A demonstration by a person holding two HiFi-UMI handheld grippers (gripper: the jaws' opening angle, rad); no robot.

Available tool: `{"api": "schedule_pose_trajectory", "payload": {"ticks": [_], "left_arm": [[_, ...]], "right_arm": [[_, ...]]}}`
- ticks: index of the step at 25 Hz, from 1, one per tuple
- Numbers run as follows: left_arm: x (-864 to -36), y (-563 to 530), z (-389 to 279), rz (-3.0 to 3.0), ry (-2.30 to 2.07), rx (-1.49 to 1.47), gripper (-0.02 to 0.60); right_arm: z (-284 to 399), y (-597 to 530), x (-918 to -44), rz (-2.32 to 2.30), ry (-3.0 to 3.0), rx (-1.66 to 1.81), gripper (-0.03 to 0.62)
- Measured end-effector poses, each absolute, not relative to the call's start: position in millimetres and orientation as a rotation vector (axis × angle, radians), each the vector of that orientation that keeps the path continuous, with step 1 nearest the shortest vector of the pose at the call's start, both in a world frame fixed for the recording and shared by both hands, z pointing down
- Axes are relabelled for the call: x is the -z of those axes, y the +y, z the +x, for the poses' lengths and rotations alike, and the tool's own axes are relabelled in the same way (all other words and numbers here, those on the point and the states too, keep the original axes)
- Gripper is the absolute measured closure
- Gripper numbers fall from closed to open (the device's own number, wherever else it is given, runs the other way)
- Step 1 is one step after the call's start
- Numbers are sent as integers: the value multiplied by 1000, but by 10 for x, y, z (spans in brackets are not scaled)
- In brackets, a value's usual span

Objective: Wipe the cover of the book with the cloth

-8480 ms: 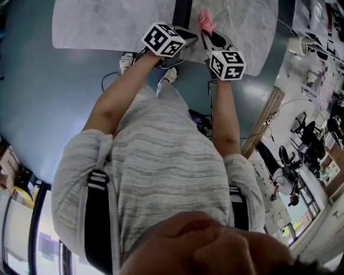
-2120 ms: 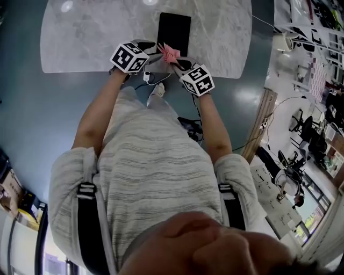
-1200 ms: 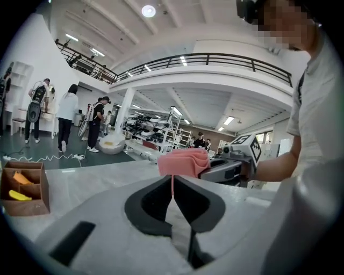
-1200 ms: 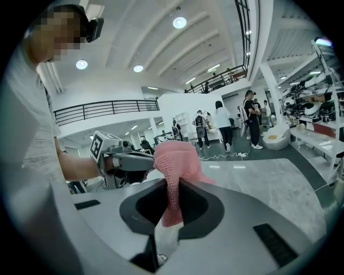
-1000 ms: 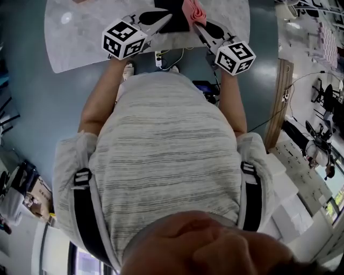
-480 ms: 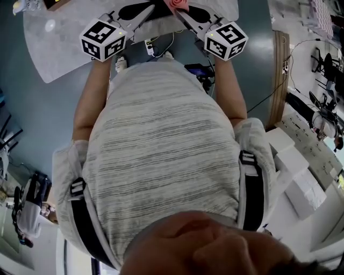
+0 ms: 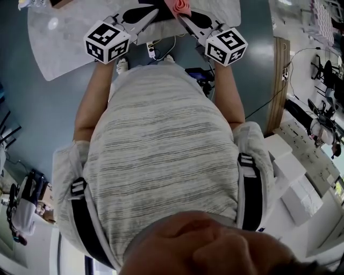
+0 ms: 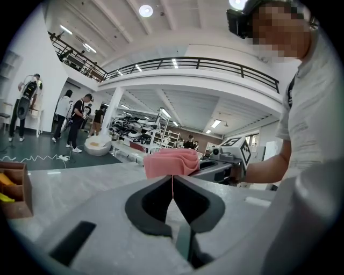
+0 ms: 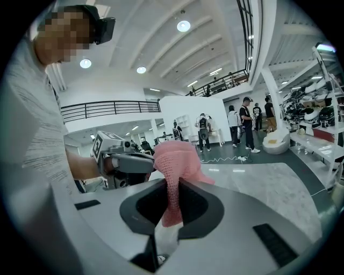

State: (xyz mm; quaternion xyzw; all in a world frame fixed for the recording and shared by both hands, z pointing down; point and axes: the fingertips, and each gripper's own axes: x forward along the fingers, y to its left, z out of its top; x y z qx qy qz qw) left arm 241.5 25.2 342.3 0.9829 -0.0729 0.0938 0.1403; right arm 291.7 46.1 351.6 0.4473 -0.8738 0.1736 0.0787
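The pink cloth [image 7: 179, 5] is bunched at the top edge of the head view, over the marble table [image 7: 59, 43]. My right gripper [image 7: 181, 16] is shut on it. In the right gripper view the cloth [image 9: 174, 161] hangs down between the closed jaws of that gripper [image 9: 172, 185]. My left gripper [image 7: 156, 11] is shut and holds nothing. Its tips [image 8: 172, 180] meet in a thin line just short of the cloth [image 8: 171, 163]. The two grippers point toward each other, tips close together. The black book is almost wholly cut off at the top of the head view.
A cardboard box [image 8: 13, 188] stands on the table to the left. A power strip with cables [image 7: 153, 51] lies on the floor under the table's near edge. White boxes [image 7: 290, 177] are stacked at the right. Several people [image 8: 75, 115] stand far off.
The head view has tilted, so the table and book have slid toward the top edge. Both grippers hold their pose, and the cloth stays in the right one.
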Motion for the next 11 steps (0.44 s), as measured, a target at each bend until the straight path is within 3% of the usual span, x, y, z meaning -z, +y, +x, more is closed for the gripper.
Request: {"api": "schedule_pose_trajectory", "payload": {"ticks": [11], "left_arm": [[-3462, 122, 2325, 2840, -247, -279, 560]], "right_arm": [[2854, 282, -3512, 1321, -2645, -486, 559]]}}
